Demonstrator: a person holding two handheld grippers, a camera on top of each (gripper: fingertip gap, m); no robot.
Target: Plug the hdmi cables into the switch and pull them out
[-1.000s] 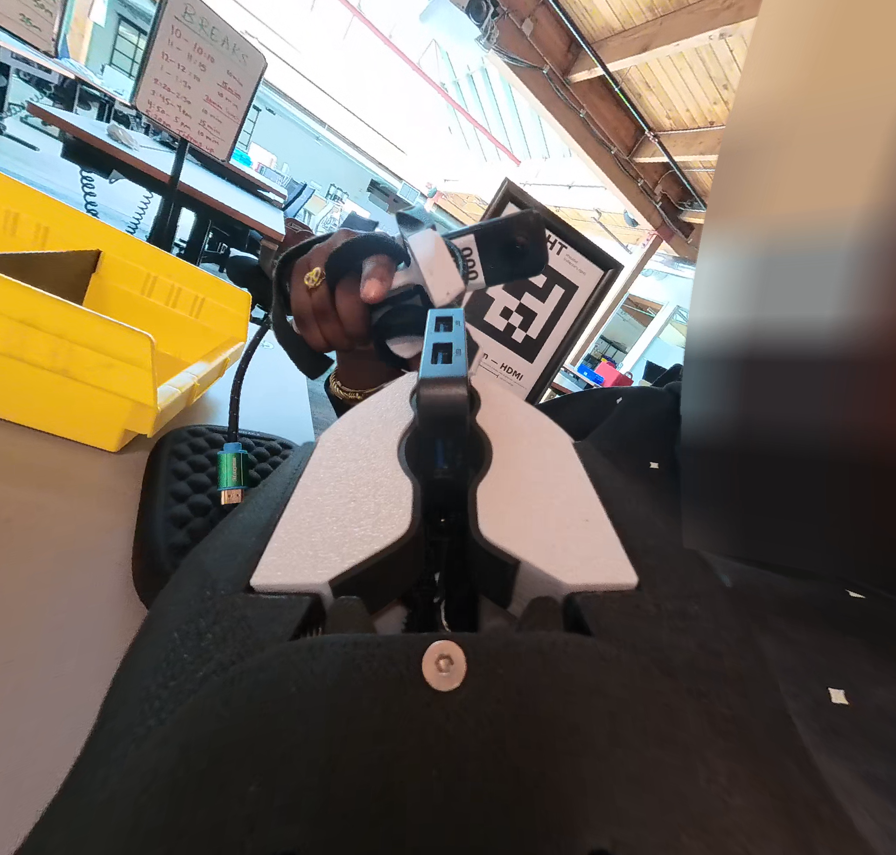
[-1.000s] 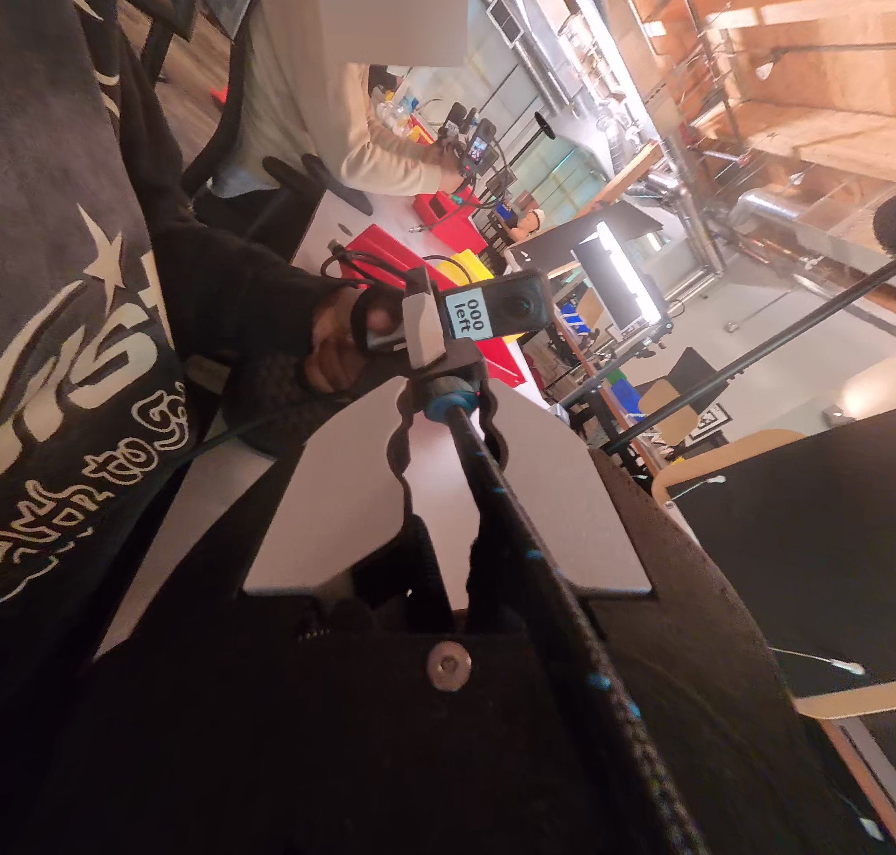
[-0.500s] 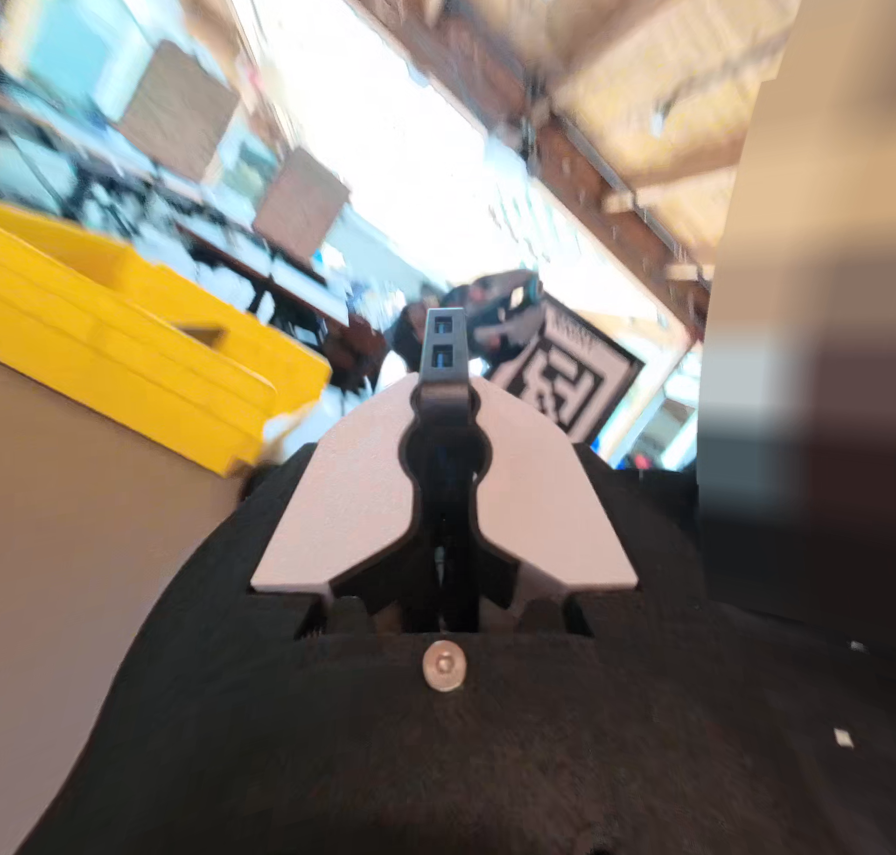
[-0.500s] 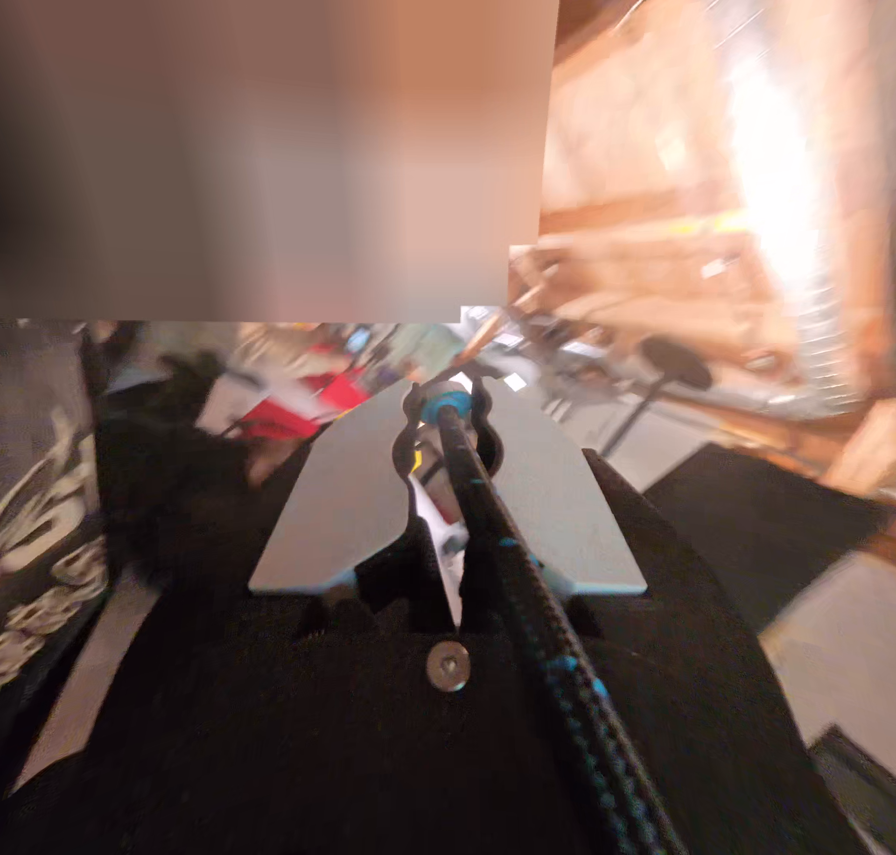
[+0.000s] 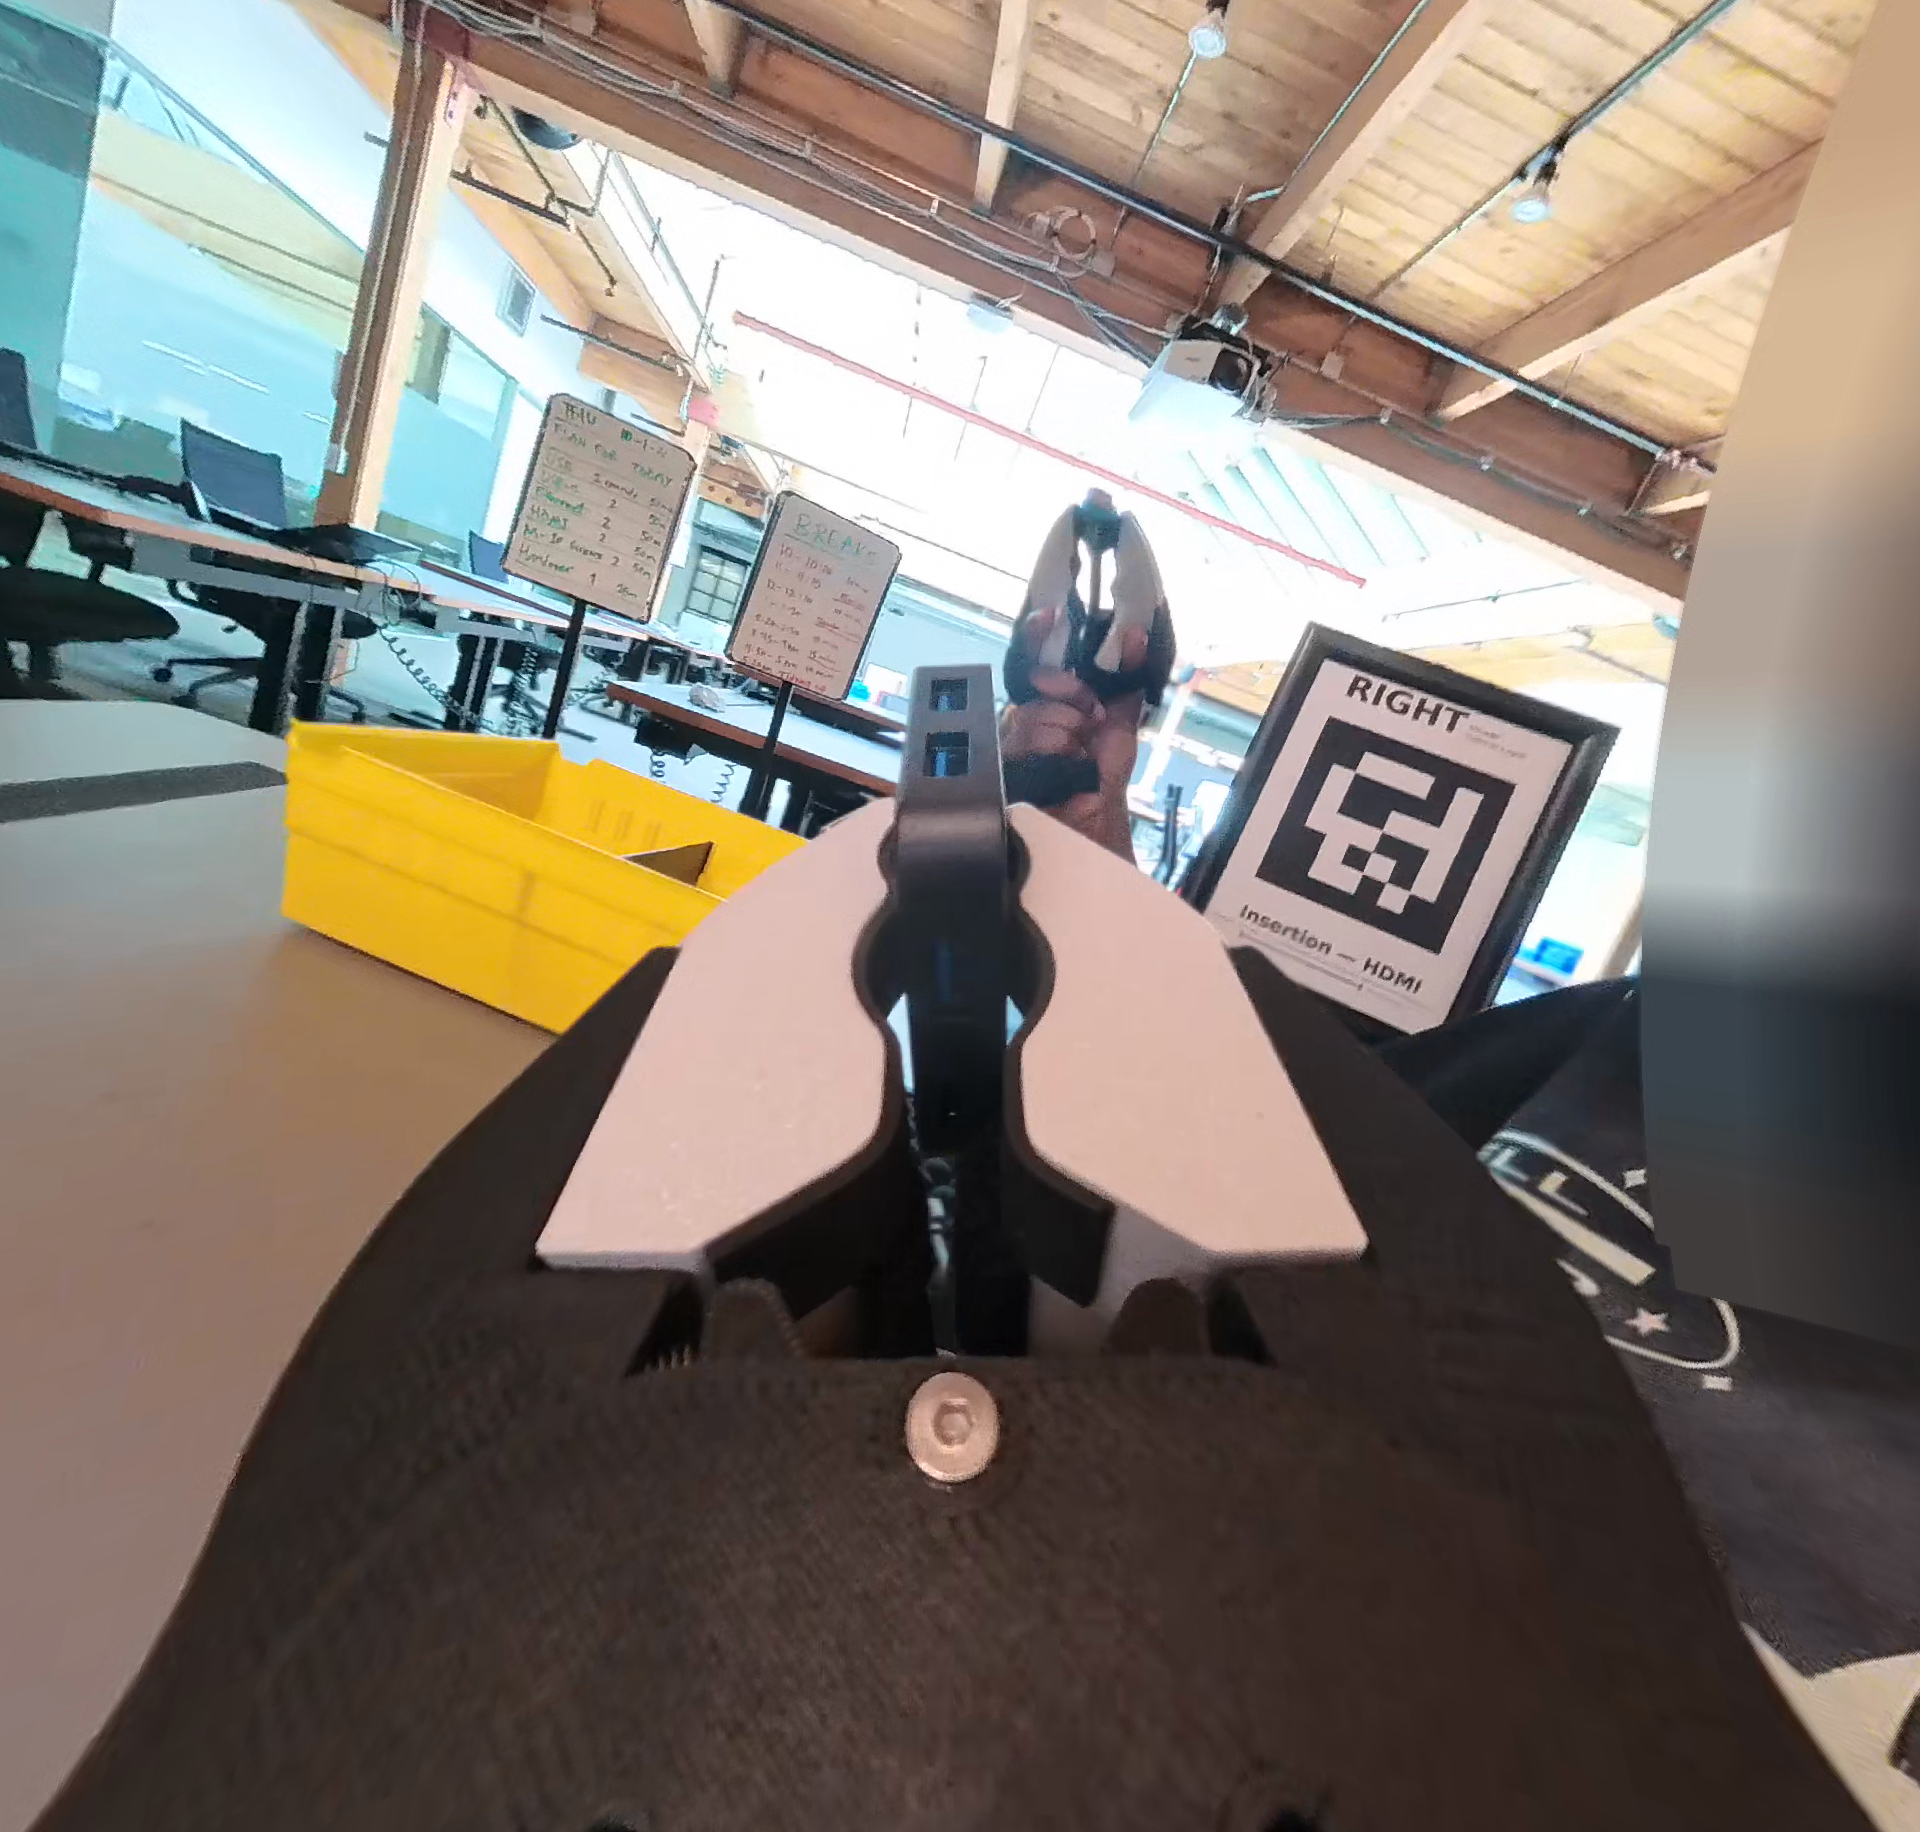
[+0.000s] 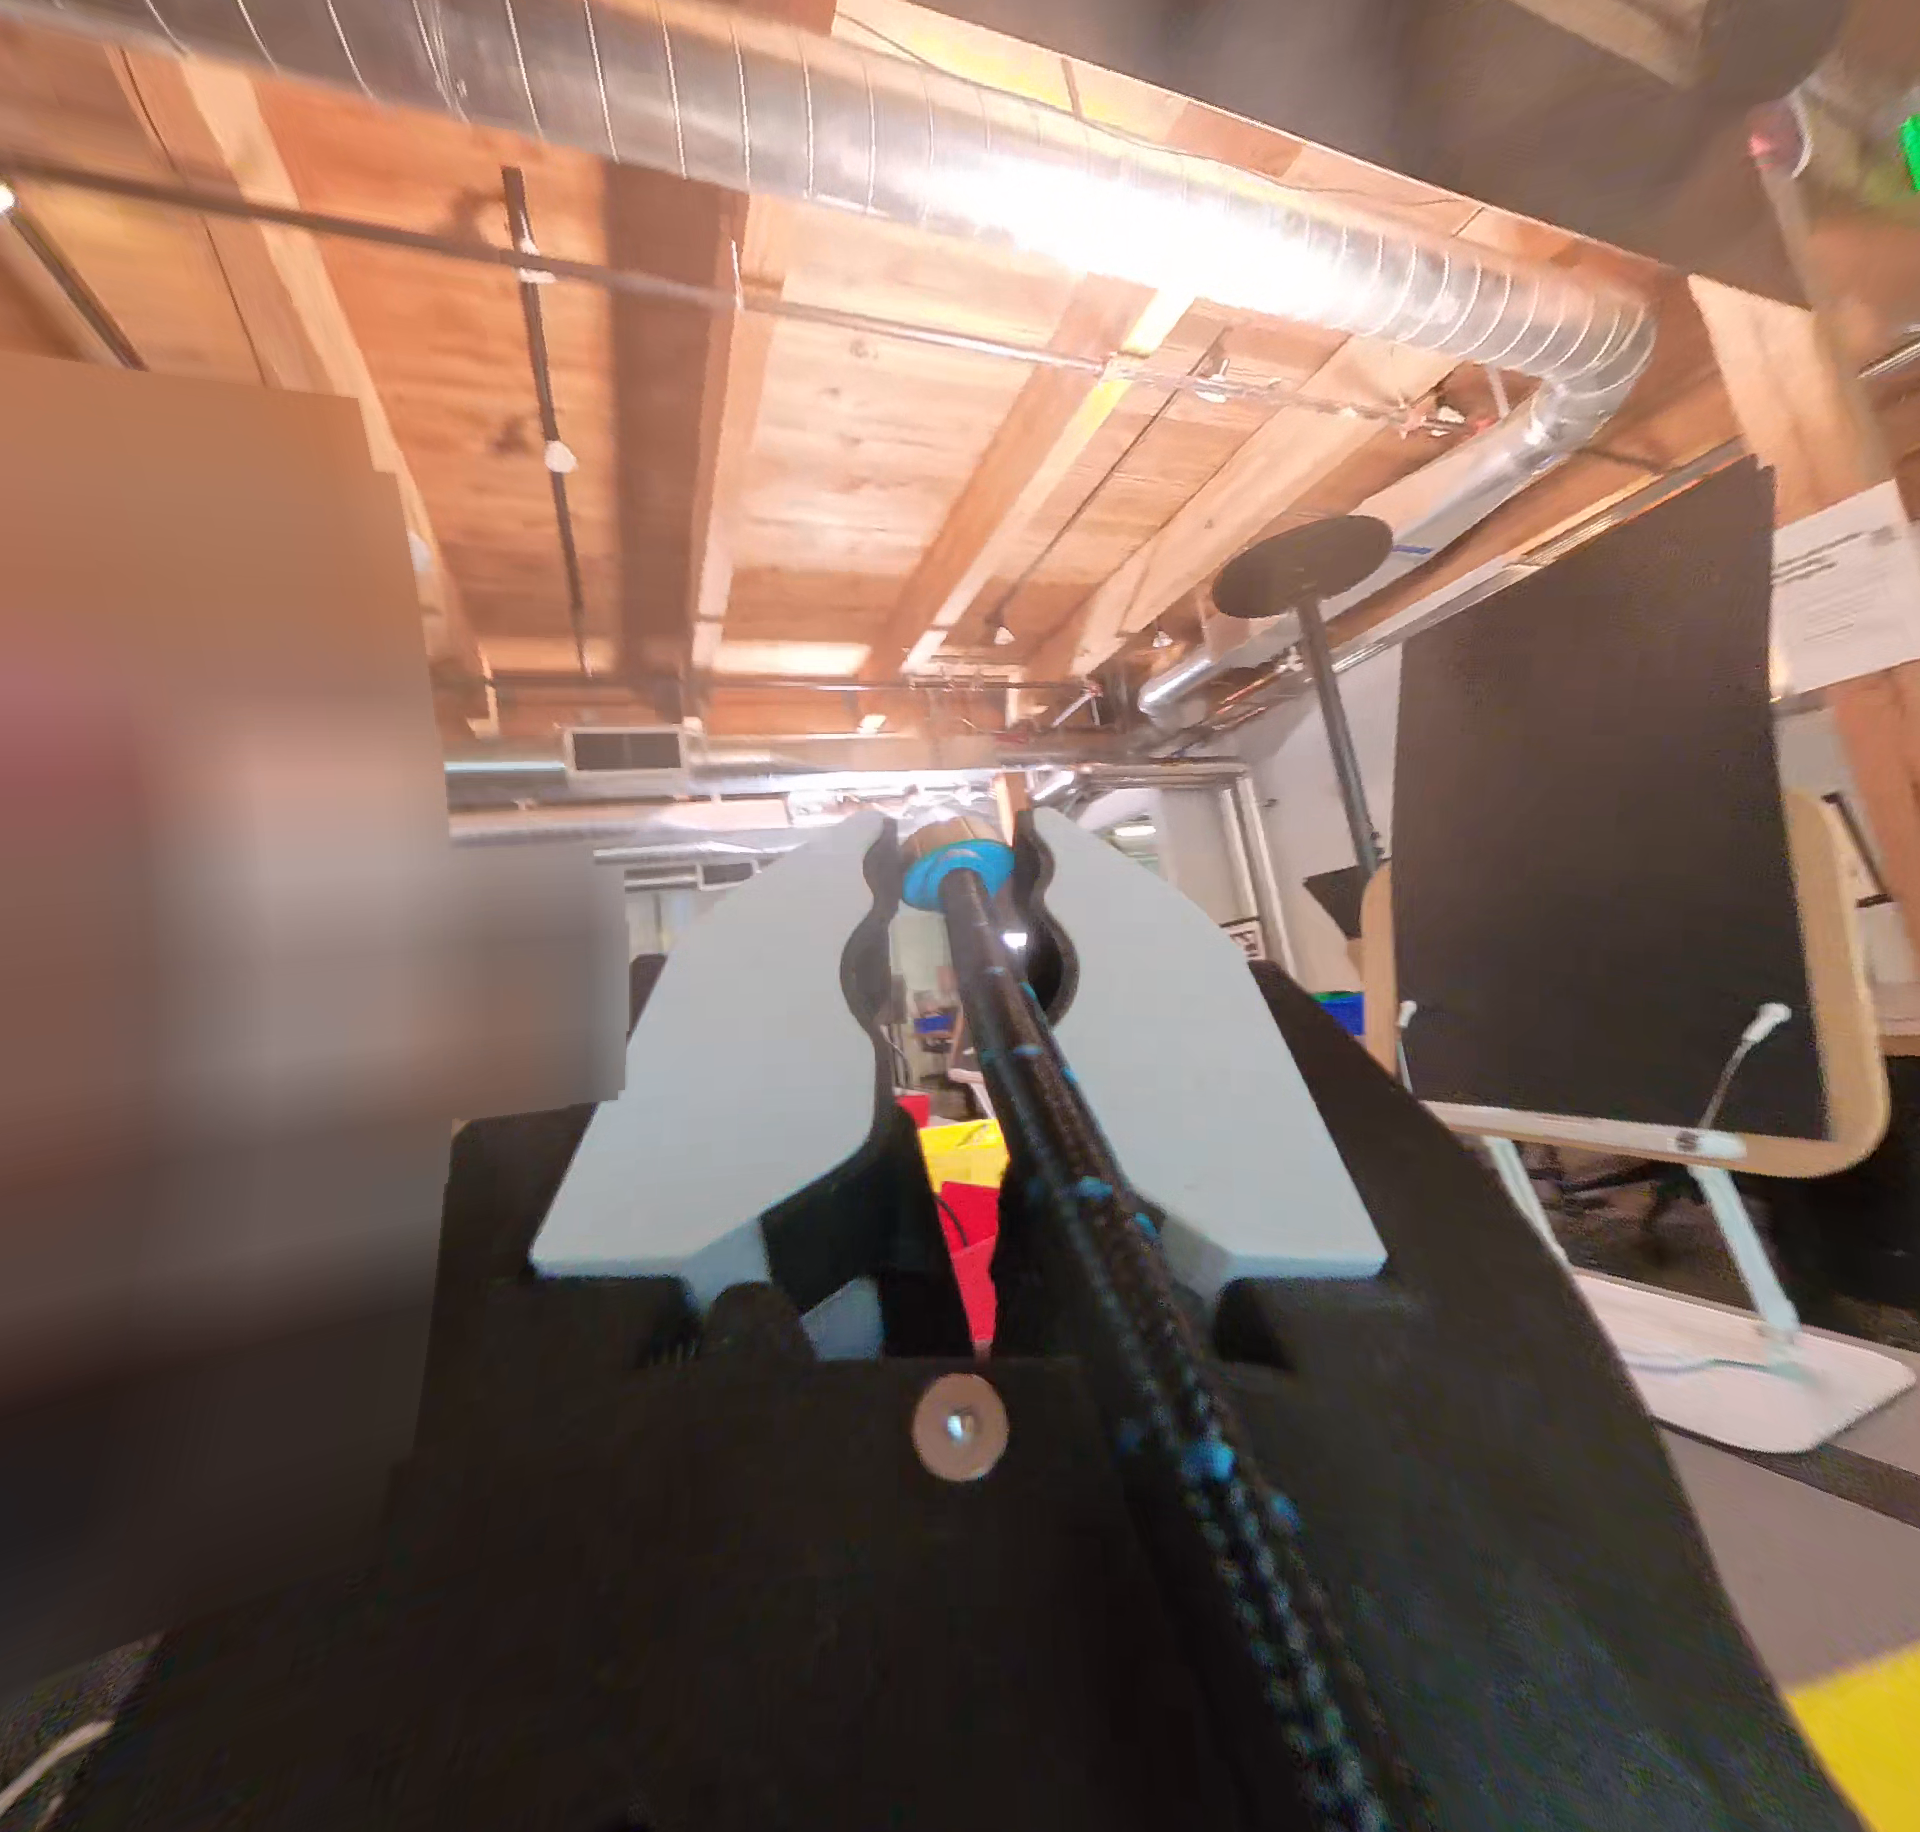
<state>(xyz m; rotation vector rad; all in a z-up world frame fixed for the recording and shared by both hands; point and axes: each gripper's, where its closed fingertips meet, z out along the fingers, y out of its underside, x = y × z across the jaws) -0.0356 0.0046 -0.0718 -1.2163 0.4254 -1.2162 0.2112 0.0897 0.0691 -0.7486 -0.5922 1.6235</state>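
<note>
Left claw (image 5: pixel 951 826) clamps switch (image 5: pixel 948 743) — right claw (image 6: pixel 951 852) (cable (image 6: pixel 1049 1086))

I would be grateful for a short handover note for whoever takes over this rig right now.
Left claw: shut on the dark switch, held edge-up above the table; two ports face the camera, both empty.
Right claw: shut on the hdmi cable at its blue-collared plug end, raised and pointing toward the ceiling.
In the left wrist view, the right claw is beyond the switch, apart from it.
Done: both parts gripped. Left: line up plug and port, insert, pull out. No other cable is in view.
</note>
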